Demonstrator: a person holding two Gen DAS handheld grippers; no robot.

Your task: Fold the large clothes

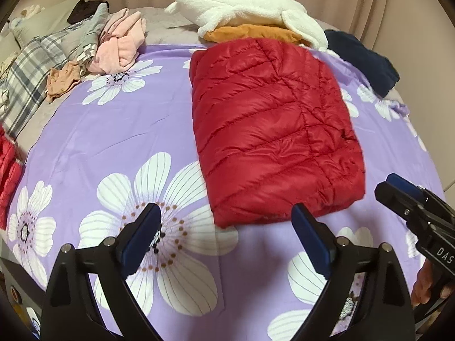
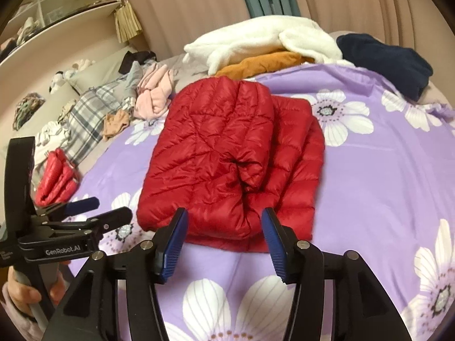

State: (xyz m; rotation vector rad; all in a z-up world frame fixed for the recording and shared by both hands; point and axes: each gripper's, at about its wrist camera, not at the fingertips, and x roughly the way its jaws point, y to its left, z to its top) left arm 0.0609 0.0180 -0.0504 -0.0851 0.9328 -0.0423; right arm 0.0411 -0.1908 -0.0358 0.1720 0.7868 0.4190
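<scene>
A red quilted puffer jacket (image 1: 273,130) (image 2: 227,156) lies folded into a compact rectangle on the purple flowered bedspread (image 1: 113,142) (image 2: 384,184). My left gripper (image 1: 226,213) is open, hovering just short of the jacket's near left corner, with nothing between its blue pads (image 1: 142,241). My right gripper (image 2: 224,216) is open too, in front of the jacket's near edge, and its pads (image 2: 170,244) press on nothing. Each gripper shows in the other's view: the right gripper (image 1: 398,193) at the jacket's near right corner, the left gripper (image 2: 111,210) at its near left.
Behind the jacket lie a white fleece (image 1: 250,8) on an orange garment (image 1: 250,32) and a navy garment (image 1: 361,56). Pink clothes (image 1: 119,45) and a plaid cloth (image 1: 31,68) crowd the far left. Another red padded piece (image 2: 57,176) sits at the bed's left edge.
</scene>
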